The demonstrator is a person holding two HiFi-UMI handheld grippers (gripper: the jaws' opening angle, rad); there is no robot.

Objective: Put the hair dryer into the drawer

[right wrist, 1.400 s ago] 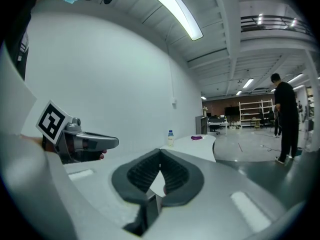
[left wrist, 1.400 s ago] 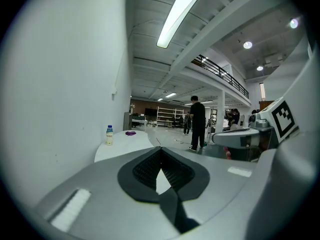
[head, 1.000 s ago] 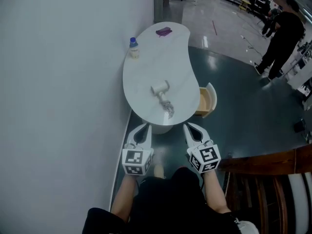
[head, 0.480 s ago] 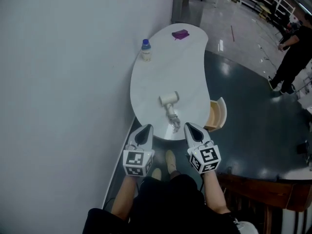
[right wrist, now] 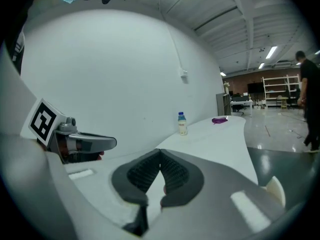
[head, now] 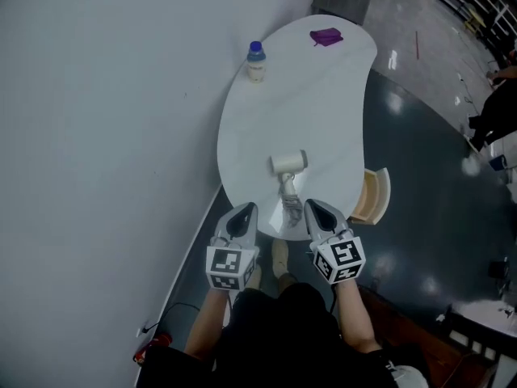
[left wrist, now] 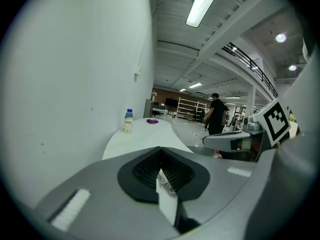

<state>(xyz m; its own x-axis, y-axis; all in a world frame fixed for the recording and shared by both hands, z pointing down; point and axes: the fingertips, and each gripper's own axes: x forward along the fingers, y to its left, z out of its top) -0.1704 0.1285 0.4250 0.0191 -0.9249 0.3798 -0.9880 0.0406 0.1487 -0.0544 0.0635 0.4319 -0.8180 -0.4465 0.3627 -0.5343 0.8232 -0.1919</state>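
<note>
Standing at the near end of a white kidney-shaped worktop [head: 300,95], a person holds two grey grippers out side by side, seen from above. The left gripper [head: 244,210] and the right gripper [head: 312,207] both hover at the worktop's near edge. Each has its jaws pressed together with nothing between them, and the ribbed black pads meet at the tips in both gripper views.

The hair dryer [head: 288,164] lies on the worktop just beyond and between the two grippers. Its short white barrel lies crosswise and its handle points back toward the person. What looks like a bundled grey cord sits at the handle's end, near the edge. The drawer [head: 376,196] stands open at the worktop's right side, below its edge, showing a pale wooden inside, near the right gripper. Farther off, a small bottle [head: 256,61] with a blue cap stands beside the wall, and a purple object [head: 326,35] lies at the far end.

The hair dryer probably handles as a stiff, smooth plastic shell: not heavy, but weighted toward the barrel and likely slippery under the pads. The handle seems the best place to grip, close to where it joins the barrel, so the heavy end does not swing. The cord is soft and would trail, so it may catch on the drawer's rim. Either gripper must first open its jaws.
</note>
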